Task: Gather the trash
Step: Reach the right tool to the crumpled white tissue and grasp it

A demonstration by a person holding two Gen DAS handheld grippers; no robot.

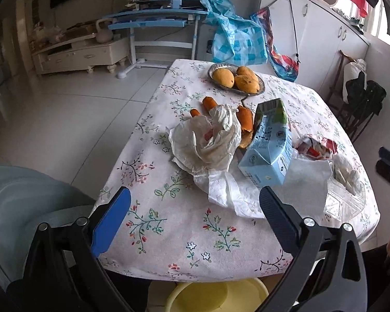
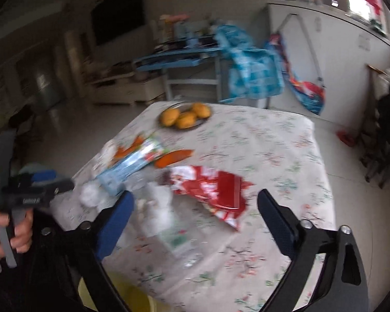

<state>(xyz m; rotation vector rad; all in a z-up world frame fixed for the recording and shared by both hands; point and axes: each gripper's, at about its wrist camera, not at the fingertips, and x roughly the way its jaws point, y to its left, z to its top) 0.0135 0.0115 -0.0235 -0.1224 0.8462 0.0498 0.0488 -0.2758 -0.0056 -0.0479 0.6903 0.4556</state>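
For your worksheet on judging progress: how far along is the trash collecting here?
Nothing looks collected: the yellow bin below the table edge looks empty. In hand: nothing; left gripper and right gripper are open. Left: blue milk carton, crumpled white paper, red snack wrapper.

A white floral tablecloth (image 1: 169,223) carries a pale blue carton (image 1: 267,153), a red wrapper (image 2: 215,192) and orange peels (image 1: 245,122).
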